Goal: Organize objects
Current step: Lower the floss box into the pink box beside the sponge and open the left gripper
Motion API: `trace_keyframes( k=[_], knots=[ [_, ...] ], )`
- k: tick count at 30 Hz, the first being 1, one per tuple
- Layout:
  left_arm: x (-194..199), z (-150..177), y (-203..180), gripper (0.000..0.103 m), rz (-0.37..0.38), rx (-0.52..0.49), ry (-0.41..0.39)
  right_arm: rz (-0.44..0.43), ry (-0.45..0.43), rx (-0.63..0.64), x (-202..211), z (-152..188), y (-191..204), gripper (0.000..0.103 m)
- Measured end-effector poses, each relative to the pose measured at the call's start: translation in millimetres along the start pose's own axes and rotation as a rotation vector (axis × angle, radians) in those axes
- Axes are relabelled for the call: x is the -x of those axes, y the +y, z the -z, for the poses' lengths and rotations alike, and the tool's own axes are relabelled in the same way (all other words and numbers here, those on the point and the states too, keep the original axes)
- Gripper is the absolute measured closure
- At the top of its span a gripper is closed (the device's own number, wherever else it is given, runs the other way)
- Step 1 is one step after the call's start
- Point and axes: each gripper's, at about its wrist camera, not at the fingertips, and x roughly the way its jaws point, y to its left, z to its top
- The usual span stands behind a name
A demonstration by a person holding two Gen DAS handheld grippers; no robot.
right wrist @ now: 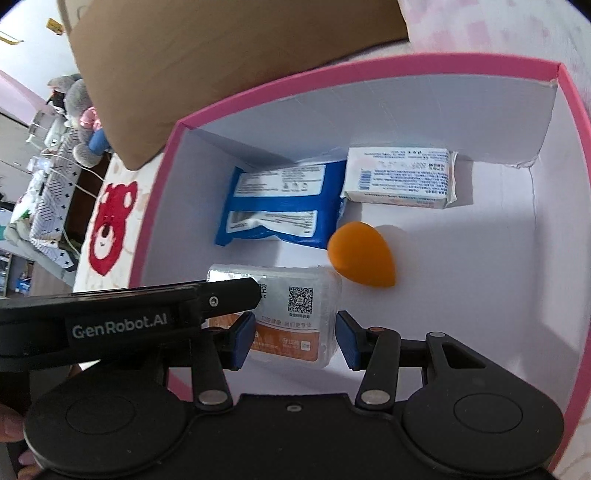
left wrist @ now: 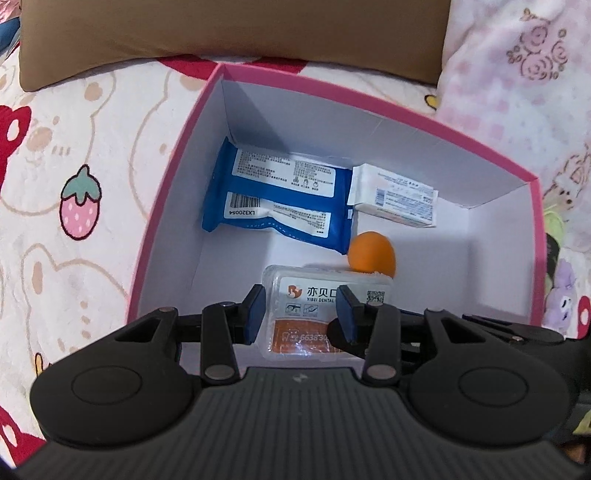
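pink box [left wrist: 406,110], "yibei dental" floss case [left wrist: 325,310]

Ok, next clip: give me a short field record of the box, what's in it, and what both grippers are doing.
container: pink box, white inside, lid off
surface: cartoon-print bedding
contents: blue wipes pack, white tissue pack, orange sponge, clear floss-pick case
layout: wipes and tissue packs along the far wall; sponge between them and the case
left gripper: open, over the case, holding nothing
right gripper: open, over the same case, holding nothing
behind box: brown cushion
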Motion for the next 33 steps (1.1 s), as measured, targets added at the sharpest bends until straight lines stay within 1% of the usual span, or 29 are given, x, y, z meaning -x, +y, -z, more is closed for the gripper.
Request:
trace_keyframes(
  k=[5, 8, 11, 16, 18, 22, 25, 26, 31, 33],
  knots=[
    [-8.7, 1.9, 2.4, 0.063, -0.006, 0.000, -0.002, 0.034, 0.001, 0.000, -8.1, 1.1, 1.8, 0.051],
    [-11.2, 2.2, 4.6, 0.063, -0.008, 0.012, -0.018, 0.053, -0.005, 0.009, -11.7, -0.2, 4.7, 0.051],
    [-13.7, 0.3, 4.7, 0.063, -0.009, -0.001, -0.028, 0.063, 0.009, 0.004, -15.3, -3.0, 4.9, 0.051],
    [-21.9, -3.4, 9.4, 0.064, -0.026, 0.018, 0.002, 0.064, 0.045, -0.037, -23.9, -5.5, 2.8, 0.051],
    [-24.4, -3.2, 9.9, 0.064, -0.032, 0.021, -0.003, 0.063, 0.035, -0.033, -24.4, -4.3, 2.9, 0.050],
    [-25.2, -0.7, 11.3, 0.063, -0.010, 0.034, -0.030, 0.030, 0.012, -0.041, -16.8, -1.5, -5.1, 0.048],
    [-20.0, 2.1, 8.3, 0.062, -0.011, 0.003, -0.059, 0.016, -0.008, -0.020, -3.8, 1.6, -8.3, 0.048],
    [-17.3, 3.2, 7.5, 0.061, -0.012, -0.004, -0.066, 0.030, -0.017, -0.003, 2.2, 3.5, -7.9, 0.048],
    [2.3, 9.7, 5.1, 0.057, 0.009, -0.031, -0.075, 0.097, -0.058, 0.165, 28.3, 10.8, 5.5, 0.048],
    [12.5, 12.0, 2.3, 0.054, 0.014, -0.050, -0.080, 0.119, -0.072, 0.223, 36.7, 11.4, 11.4, 0.048]
  ],
)
